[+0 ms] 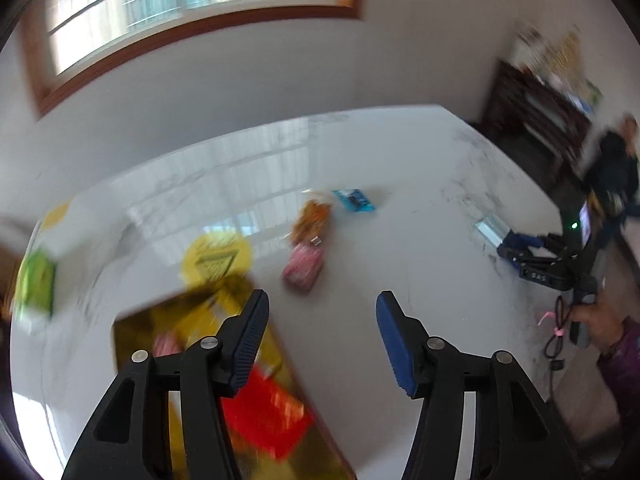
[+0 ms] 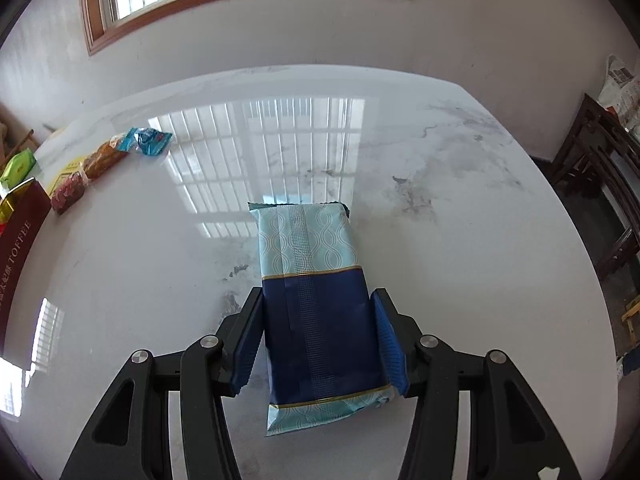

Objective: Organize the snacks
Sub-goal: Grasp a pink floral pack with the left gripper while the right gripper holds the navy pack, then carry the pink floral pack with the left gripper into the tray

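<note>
A long snack packet (image 2: 308,264), dark blue with pale blue ends, sits between the pads of my right gripper (image 2: 317,300), which is shut on its sides low over the white marble table (image 2: 460,208). My left gripper (image 1: 322,300) is open with nothing between its fingers, above the edge of a gold-lined box (image 1: 192,320) holding a red packet (image 1: 268,420). Beyond it lie a pink snack (image 1: 303,268), an orange snack (image 1: 312,220) and a small blue snack (image 1: 354,200). In the blurred left wrist view the right gripper (image 1: 520,248) shows at the right, carrying the packet (image 1: 489,230).
The maroon toffee box (image 2: 16,240) stands at the table's left edge, with a green packet (image 2: 18,166) and a yellow packet (image 2: 66,172) behind it. Dark wooden furniture (image 2: 600,184) stands right of the table. A second person (image 1: 616,160) is in the background.
</note>
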`<state>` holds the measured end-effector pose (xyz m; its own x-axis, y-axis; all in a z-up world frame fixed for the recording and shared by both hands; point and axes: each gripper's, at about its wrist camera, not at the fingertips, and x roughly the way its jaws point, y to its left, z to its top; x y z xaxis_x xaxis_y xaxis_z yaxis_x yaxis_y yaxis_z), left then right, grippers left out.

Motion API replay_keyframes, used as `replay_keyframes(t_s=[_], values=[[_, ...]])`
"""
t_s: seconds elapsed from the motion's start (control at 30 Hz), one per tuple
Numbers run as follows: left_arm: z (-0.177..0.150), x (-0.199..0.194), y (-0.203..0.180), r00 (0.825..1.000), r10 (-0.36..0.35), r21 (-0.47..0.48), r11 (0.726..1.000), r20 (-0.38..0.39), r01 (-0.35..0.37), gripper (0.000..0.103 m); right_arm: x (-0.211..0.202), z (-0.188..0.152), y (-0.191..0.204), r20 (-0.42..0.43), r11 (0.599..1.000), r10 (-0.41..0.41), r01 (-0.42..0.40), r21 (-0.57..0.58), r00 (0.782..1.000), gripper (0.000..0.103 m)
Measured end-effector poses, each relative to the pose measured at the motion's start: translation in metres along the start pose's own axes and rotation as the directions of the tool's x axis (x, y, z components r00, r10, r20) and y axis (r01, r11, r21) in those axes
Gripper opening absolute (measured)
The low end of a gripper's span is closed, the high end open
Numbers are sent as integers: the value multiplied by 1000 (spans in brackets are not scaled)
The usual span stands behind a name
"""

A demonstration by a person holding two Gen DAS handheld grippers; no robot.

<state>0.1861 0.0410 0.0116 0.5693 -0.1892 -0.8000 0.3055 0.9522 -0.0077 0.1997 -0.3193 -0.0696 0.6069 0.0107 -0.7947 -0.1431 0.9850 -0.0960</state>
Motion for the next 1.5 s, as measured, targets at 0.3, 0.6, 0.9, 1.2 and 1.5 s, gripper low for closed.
replay_keyframes(t_s=[0.3, 0.6, 0.9, 1.2, 1.5], values=[[41, 101, 6, 985, -10, 115, 993, -174, 30, 57, -1, 0, -4, 10, 999, 25, -26, 21, 1000, 51], [30, 158, 7, 952, 84, 227, 974, -293, -16, 57, -2, -2, -6, 14, 999, 42, -43, 34, 999, 51], [24, 169, 4, 956, 68, 215, 977, -285, -5, 33, -1, -1, -3, 11, 999, 27, -28, 27, 1000, 53], [2, 103, -20, 984, 38, 11, 999, -174, -37, 32, 2, 0, -1, 8, 999, 9, -9, 34, 1000, 53], [-51, -8, -44, 999, -21, -161, 987, -35, 15, 32, 3, 1, 2, 7, 1000, -21, 21, 19, 1000, 51]])
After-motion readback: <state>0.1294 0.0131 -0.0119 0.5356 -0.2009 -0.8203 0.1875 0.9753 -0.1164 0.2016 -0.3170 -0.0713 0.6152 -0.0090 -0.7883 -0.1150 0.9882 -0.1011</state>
